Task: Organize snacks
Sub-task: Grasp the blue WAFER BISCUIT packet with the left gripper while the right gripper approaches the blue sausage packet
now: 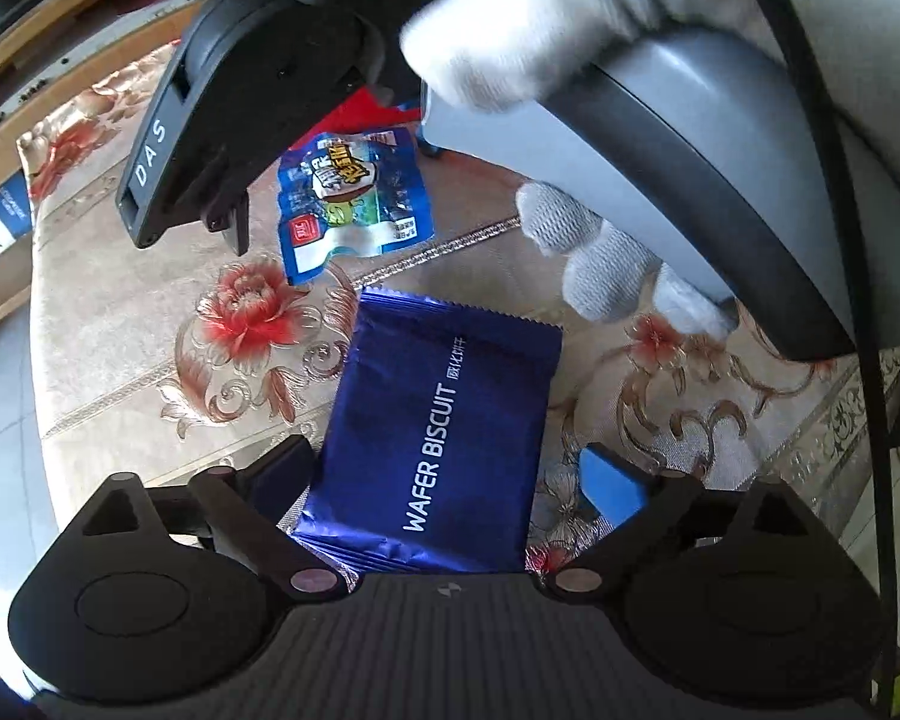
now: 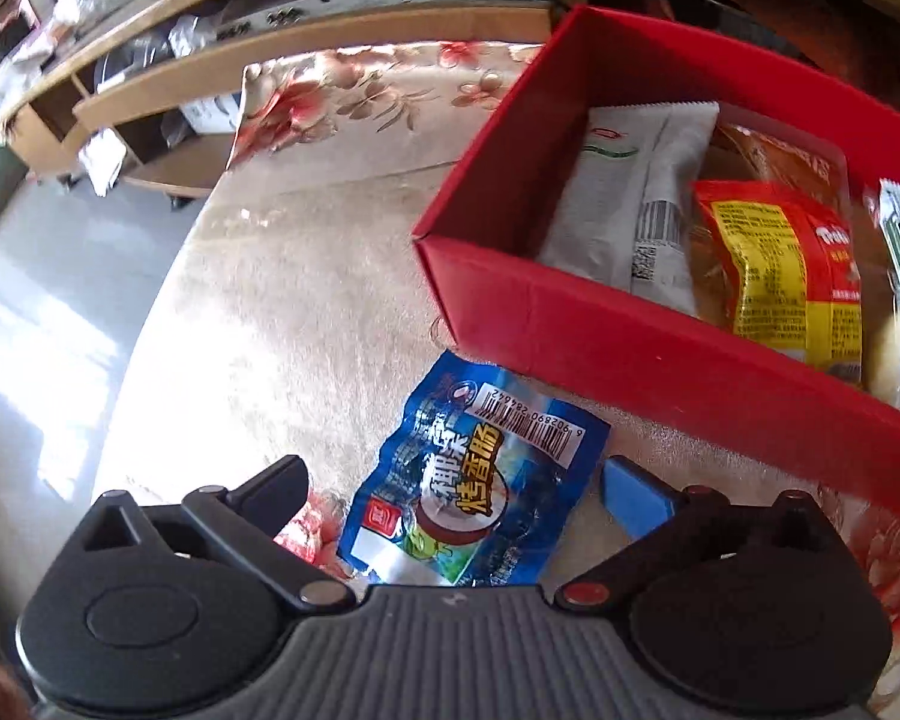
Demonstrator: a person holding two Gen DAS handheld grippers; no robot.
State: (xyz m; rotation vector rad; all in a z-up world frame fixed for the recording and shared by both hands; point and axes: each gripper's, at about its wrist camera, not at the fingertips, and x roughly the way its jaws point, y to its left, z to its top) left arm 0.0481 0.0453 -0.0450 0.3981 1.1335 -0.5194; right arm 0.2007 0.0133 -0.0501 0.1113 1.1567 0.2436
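2 blue pkts on cloth [image 1: 438, 414] [image 2: 474, 474], 1 red box [image 2: 630, 348] w/ maybe 4 snacks.

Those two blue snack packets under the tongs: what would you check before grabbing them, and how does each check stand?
1. Left tongs open around the wafer biscuit packet: ok.
2. Right tongs open around the light blue sausage packet: ok.
3. Both packets lying flat on the floral tablecloth: ok.
4. Red box open on top: ok.
5. Space left in the box: cannot tell.
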